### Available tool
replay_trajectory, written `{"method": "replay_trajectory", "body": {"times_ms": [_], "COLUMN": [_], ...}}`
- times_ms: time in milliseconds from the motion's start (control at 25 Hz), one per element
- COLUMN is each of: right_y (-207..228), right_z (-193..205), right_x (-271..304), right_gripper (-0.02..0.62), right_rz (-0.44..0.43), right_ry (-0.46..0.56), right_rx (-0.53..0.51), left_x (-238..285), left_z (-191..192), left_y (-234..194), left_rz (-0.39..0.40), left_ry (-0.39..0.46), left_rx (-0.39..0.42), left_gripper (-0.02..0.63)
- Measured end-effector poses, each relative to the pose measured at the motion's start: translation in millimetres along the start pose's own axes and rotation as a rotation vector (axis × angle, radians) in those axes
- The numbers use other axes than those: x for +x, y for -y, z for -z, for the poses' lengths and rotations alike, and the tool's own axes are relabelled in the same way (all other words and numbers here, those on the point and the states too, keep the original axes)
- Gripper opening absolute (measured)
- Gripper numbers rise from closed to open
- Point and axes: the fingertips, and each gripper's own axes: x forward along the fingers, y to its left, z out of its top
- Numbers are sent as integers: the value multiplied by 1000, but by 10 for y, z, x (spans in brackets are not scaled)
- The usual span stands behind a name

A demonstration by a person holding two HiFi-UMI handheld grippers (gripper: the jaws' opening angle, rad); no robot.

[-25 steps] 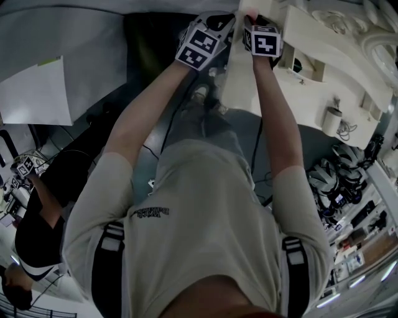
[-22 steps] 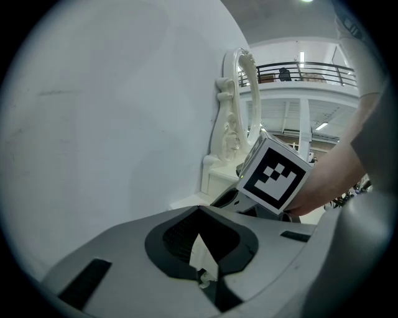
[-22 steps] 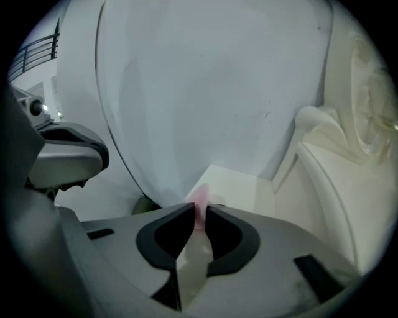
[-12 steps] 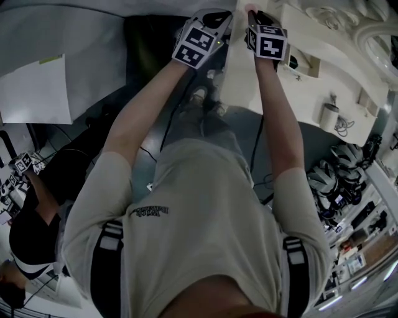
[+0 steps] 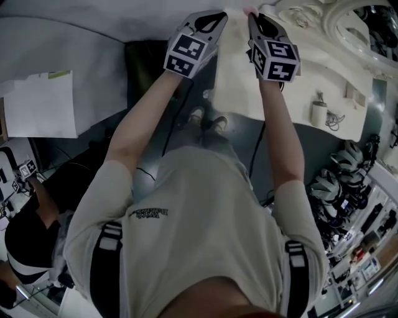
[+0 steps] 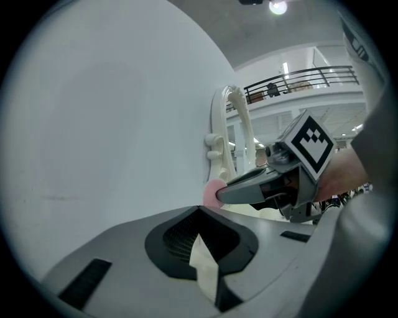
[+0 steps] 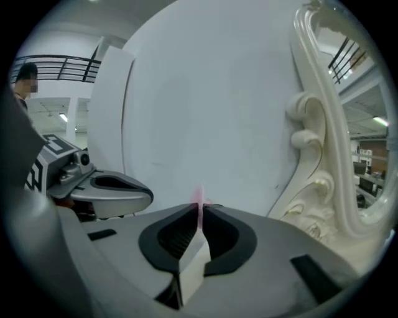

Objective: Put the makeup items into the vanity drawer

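Both grippers are raised side by side in front of the cream vanity (image 5: 298,59) and its carved mirror frame (image 7: 317,124). My right gripper (image 5: 252,15) is shut on a thin pink makeup puff (image 7: 200,200), whose edge sticks out past the tips. Its jaws have just been closing on the puff. Seen from the left gripper view, the puff (image 6: 210,194) is a round pink pad at the right gripper's (image 6: 222,196) tip. My left gripper (image 5: 217,15) is to the left of it, jaws together with nothing in them. No drawer is in sight.
A white wall panel (image 7: 205,105) fills the space ahead of both grippers. On the vanity top stand a white cup (image 5: 318,113) and a cable. Helmets (image 5: 336,174) lie on the floor at right. Another person (image 5: 31,236) sits at left, near a white sheet (image 5: 40,102).
Both grippers have risen in front of the vanity, which has slid right and down in the head view. The right gripper keeps the pink puff at its tips.
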Motion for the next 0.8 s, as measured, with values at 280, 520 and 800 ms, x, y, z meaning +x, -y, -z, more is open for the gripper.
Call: {"method": "replay_trajectory", "body": {"times_ms": [280,520,800], "right_y": [12,-25,-219], "right_z": [-700,-911,-1003], "right_x": [-967,-1736,-2499], "right_gripper": [23,21,21], "right_rz": [-8,3,24], "right_ry": [172,245,292], "right_rx": [-36,-55,-118], "left_x": [-303,-693,-1080], "left_z": [-823,-1347,-1646], "left_y": [423,805,1197], "left_rz": [62,117,171], "left_ry": [114,184,239], "left_rx": [109,111,129], "left_gripper": [12,12,14]}}
